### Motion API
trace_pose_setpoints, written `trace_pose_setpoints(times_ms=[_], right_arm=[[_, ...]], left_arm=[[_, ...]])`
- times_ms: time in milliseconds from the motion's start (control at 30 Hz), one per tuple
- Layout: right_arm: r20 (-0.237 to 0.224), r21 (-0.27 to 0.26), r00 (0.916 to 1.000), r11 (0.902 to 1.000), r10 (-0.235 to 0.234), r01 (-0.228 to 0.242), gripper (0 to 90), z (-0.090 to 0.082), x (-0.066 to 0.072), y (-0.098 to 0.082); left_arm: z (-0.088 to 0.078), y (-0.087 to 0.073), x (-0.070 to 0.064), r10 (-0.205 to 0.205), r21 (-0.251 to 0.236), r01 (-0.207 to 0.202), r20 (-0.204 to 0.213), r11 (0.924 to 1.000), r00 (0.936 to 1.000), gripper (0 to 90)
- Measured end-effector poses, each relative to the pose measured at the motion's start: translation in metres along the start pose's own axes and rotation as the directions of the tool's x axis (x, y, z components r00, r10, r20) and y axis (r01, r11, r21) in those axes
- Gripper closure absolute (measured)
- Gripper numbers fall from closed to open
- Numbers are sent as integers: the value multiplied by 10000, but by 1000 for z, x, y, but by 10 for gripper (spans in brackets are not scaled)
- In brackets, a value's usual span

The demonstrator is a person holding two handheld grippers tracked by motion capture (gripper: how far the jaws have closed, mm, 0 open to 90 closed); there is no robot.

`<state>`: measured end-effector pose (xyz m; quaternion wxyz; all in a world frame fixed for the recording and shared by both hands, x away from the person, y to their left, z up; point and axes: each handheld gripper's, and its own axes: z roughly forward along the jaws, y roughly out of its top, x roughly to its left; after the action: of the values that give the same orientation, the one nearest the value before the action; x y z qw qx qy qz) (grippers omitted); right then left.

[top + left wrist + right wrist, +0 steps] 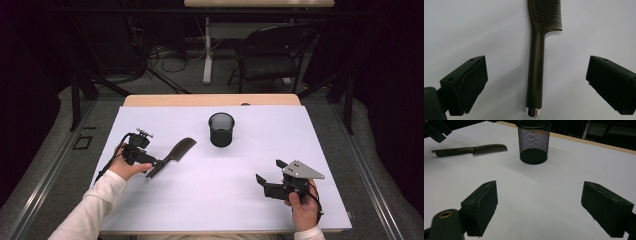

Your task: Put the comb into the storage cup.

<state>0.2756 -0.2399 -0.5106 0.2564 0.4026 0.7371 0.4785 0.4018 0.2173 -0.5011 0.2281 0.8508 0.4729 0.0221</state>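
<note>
A dark comb (177, 150) with a silver-capped handle lies flat on the white table top (225, 200), left of centre. In the left gripper view its handle (535, 75) runs up between the jaws, which stand wide apart on either side without touching it. My left gripper (152, 162) is open, low over the handle end. A black mesh cup (221, 129) stands upright behind the middle of the table. My right gripper (269, 171) is open at the front right, with nothing between its jaws. It points toward the cup (534, 141) and the comb (474, 149).
The white table top ends in a wooden strip (210, 100) at the far side. Beyond it, on the floor, are a black folding chair (270, 55), a desk leg (207, 50) and cables (165, 55). A jaw of the left gripper (436, 130) shows in the right gripper view's top left corner.
</note>
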Motion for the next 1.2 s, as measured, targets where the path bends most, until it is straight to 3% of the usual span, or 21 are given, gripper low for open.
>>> trace_pose_setpoints(times_ms=[433,533,667,767,1133,1200], right_arm=[[-47,11,10000,10000,-33,34,137,1,0,0],[-76,40,10000,10000,-23,23,138,2,0,-1],[-86,66,10000,10000,9,-8,138,2,0,-1],[-92,71,10000,10000,-7,8,138,2,0,-1],[-125,97,9999,9999,-45,46,139,2,0,-1],[-124,108,9999,9999,-55,56,139,2,0,-1]], left_arm=[[7,6,-2,377,822,-366,-108,9959,9992,91],[9,7,-4,537,1153,-506,-235,9920,9983,145],[12,9,-6,582,1553,-559,-105,9863,9982,161],[13,9,-8,847,1801,-776,-321,9806,9959,189],[17,9,-9,630,1928,-556,-326,9797,9975,280],[18,9,-9,748,2015,-648,-425,9773,9963,286]])
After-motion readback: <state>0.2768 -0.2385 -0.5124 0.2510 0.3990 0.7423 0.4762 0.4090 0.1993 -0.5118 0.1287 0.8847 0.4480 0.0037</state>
